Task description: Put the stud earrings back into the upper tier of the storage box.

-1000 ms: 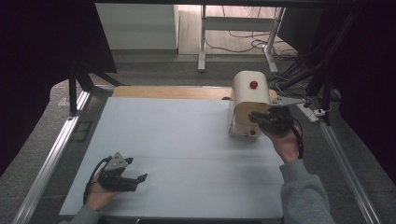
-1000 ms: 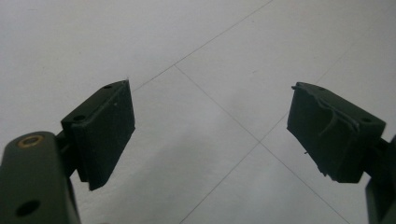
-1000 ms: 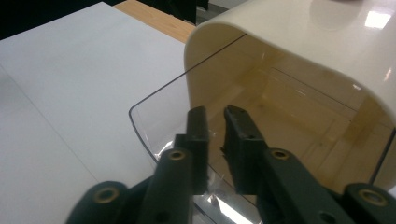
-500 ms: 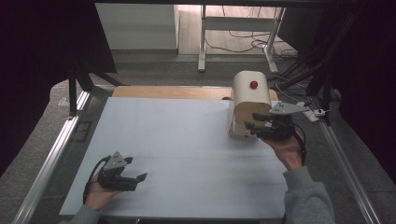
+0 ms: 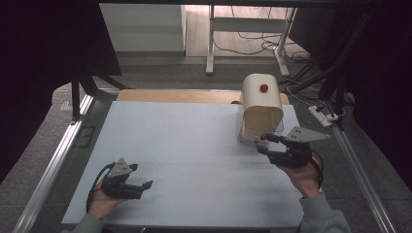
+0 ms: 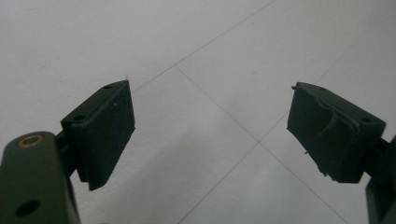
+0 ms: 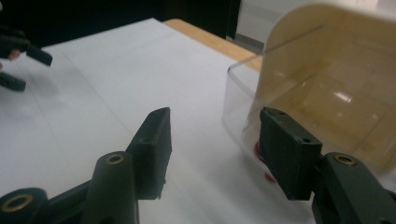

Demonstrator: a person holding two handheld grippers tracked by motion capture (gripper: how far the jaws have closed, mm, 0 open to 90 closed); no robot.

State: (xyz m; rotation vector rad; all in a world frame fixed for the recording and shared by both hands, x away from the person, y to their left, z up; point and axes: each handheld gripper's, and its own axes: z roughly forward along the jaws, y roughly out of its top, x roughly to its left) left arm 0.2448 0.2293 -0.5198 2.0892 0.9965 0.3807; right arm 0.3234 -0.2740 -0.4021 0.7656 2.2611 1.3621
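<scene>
The right gripper point(image 5: 266, 142) hovered just off the near end of the bread-bin-shaped box point(image 5: 261, 104), which stood toward the far right corner of the bench point(image 5: 194, 145). Its jaws were spread with nothing between them. The box's long axis ran from the near edge toward the far edge, so its open, clear-fronted mouth faced the gripper head on. In the right gripper view the transparent front panel point(image 7: 243, 100) curved just ahead of the jaws, and a small red knob point(image 7: 258, 148) low on it sat beside the right-hand jaw. A second red knob point(image 5: 264, 88) showed on the box's cream top. My judgement was that any coming move belonged to this hand, since the knob lay a short reach forward.

The left gripper point(image 5: 141, 185) rested near the bench's near left corner, well apart from the box, jaws likewise released and empty over bare white surface. Between the two hands the bench lay open. To the right of the box little bench remained before the right edge.
</scene>
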